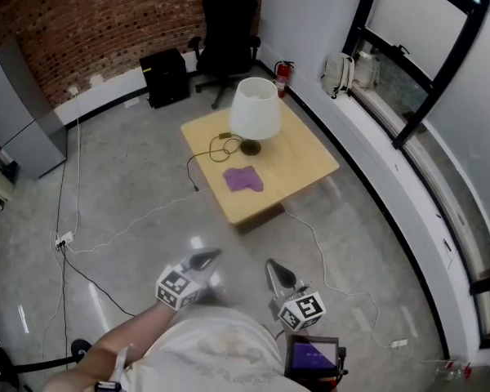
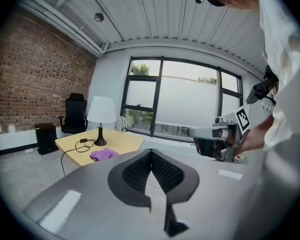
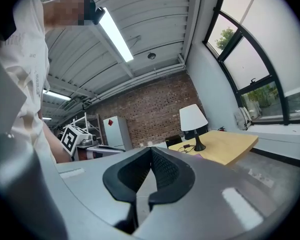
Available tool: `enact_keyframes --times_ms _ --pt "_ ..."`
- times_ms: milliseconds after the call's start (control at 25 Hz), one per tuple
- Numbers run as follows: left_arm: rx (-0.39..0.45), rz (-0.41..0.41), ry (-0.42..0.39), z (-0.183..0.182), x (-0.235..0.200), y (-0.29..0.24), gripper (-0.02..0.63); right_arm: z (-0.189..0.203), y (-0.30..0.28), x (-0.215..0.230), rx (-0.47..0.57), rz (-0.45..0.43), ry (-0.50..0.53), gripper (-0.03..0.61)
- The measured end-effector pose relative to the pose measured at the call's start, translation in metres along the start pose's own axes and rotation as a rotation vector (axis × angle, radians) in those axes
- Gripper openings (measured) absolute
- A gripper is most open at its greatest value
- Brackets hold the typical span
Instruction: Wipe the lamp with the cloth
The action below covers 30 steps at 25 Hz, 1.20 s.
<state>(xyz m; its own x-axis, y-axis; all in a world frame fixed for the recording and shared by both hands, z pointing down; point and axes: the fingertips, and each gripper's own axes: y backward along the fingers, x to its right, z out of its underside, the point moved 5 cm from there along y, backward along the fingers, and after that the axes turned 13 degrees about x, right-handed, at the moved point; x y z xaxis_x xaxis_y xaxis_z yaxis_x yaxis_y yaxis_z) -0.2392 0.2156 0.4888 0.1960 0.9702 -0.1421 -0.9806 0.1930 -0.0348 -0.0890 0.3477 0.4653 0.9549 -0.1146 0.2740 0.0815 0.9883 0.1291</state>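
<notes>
Grippers at the body, well apart from the table (image 1: 310, 166).
Left gripper (image 1: 211, 256) and right gripper (image 1: 272, 266): jaws together, empty. Purple cloth (image 1: 243, 179) lies on the table just beside the lamp (image 1: 255, 109).

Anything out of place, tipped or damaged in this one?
Nothing damaged or spilled. The lamp stands upright on the table, with the cloth lying crumpled beside it. Only the lamp's black cord looks untidy, looping across the table and over its edge.
</notes>
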Motion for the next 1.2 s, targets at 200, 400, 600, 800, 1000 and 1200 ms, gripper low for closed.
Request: enact_keyframes --times_ms 200,400,600,800,1000,1200 --pt "-0.004 -0.013 0.001 -0.008 -0.004 0.001 0.002 0.0 0.0 0.001 -0.01 0.013 -0.027 0.014" --pt "-0.023 -0.009 0.014 0.0 -0.012 -0.009 0.002 0.005 -0.01 0.009 -0.023 0.028 -0.031 0.014" --pt "-0.012 0.03 0.019 0.0 -0.017 -0.042 0.002 0.006 -0.011 0.025 -0.042 0.046 -0.021 0.014" --pt "0.004 0.082 0.016 -0.013 -0.018 -0.089 0.002 -0.006 -0.019 0.055 -0.046 0.078 -0.006 0.014" --pt "-0.001 0.085 0.032 -0.014 -0.034 -0.129 0.002 -0.023 -0.032 0.089 -0.065 0.1 0.011 0.014" --pt "-0.002 0.064 0.043 -0.015 -0.052 -0.164 0.002 -0.025 -0.045 0.127 -0.09 0.111 -0.001 0.014"
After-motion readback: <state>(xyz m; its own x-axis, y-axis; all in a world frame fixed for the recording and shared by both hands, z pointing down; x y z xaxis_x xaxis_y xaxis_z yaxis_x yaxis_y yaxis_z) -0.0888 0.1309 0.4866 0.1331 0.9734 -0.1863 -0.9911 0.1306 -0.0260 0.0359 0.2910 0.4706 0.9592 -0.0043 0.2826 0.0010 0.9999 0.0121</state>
